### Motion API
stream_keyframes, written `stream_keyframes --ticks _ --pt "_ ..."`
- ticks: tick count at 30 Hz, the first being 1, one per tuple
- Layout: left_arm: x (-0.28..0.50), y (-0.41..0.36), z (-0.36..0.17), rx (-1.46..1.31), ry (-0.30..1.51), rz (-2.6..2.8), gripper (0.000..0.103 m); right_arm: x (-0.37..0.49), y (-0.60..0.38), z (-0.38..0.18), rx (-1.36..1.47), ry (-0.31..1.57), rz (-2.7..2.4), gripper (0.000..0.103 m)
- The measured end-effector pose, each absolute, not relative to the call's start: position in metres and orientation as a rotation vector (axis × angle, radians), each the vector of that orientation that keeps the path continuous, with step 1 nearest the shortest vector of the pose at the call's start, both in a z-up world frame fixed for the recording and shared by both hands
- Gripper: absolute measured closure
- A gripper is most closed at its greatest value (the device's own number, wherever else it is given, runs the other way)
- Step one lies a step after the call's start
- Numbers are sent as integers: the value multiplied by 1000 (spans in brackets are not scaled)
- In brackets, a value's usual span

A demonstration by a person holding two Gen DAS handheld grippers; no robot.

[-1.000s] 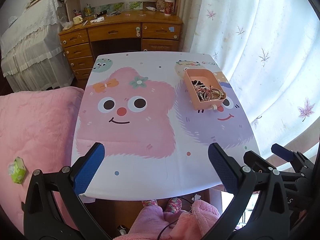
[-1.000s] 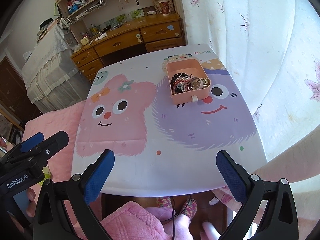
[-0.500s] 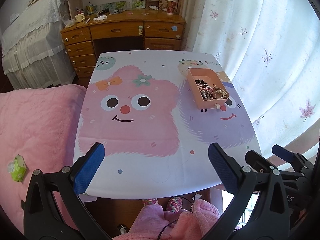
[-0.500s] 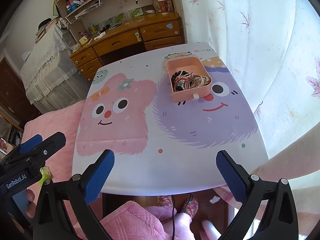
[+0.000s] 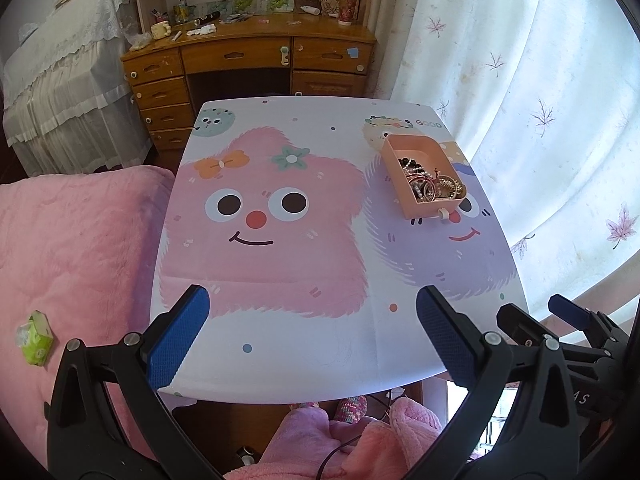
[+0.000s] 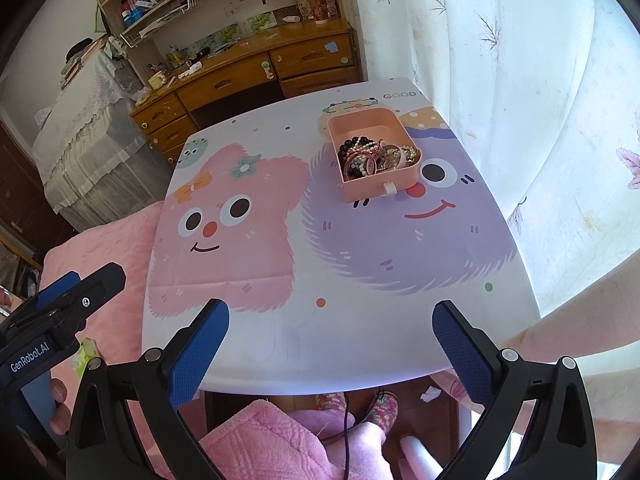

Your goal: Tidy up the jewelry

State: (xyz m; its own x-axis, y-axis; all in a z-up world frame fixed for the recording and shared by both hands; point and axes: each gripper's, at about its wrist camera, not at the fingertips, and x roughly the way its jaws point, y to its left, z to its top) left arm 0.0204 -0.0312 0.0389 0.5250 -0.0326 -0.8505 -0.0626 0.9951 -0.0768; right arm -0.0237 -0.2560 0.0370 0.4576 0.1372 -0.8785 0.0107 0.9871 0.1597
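Table surface (image 5: 304, 320) bare from near edge to far edge across left and centre. Sole obstruction: pink jewelry tray (image 5: 420, 176), at one o'clock from left gripper (image 5: 312, 336). Curtain (image 5: 540, 120) borders the three o'clock side, pink bedding (image 5: 80, 240) the nine o'clock side.

Peach tray (image 6: 362, 192); pink and purple cartoon-monster tablecloth (image 6: 360, 248)

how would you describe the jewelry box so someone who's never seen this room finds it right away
Start at the table with the cartoon cloth, and go to its far right side, near the curtain. The pink tray sits at the top of the purple fuzzy face, open and heaped with bracelets; it is the only loose object on the cloth.
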Motion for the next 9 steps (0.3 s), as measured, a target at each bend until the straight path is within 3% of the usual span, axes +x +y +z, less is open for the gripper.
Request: stream_keyframes --ticks 9 --pt "48 -25 31 -102 1023 -20 0 -4 -252 27 157 1128 27 0"
